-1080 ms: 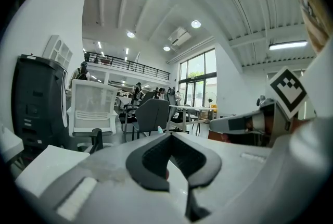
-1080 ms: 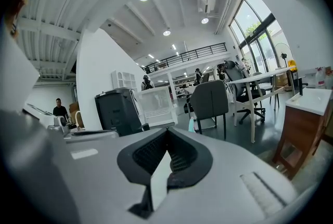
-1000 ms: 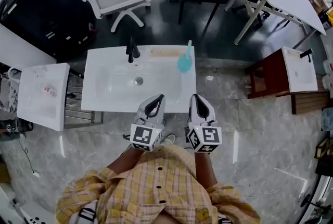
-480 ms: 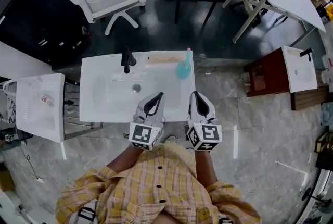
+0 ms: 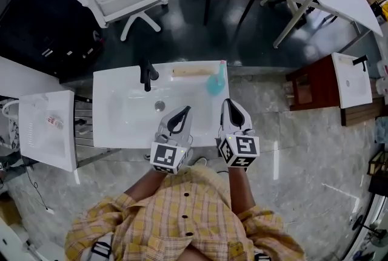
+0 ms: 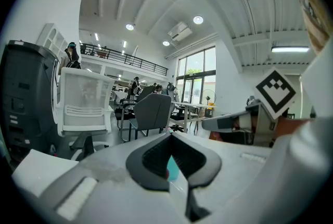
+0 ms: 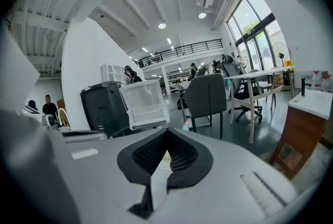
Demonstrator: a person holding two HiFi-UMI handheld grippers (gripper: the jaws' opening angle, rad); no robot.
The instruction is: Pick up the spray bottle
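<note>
Near the centre of the head view, the teal spray bottle (image 5: 214, 81) stood on the upper right corner of the white washbasin (image 5: 121, 120), to the right of the black tap (image 5: 146, 73). Below it in the frame, the left gripper (image 5: 183, 110) and the right gripper (image 5: 228, 102) each had their jaws clenched together on nothing. Both were clear of the bottle, the right gripper the nearer.

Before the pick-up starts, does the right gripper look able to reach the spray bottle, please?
Probably yes: the spray bottle stands on the sink just ahead of the right gripper, nothing between; its shut jaws must open.
</note>
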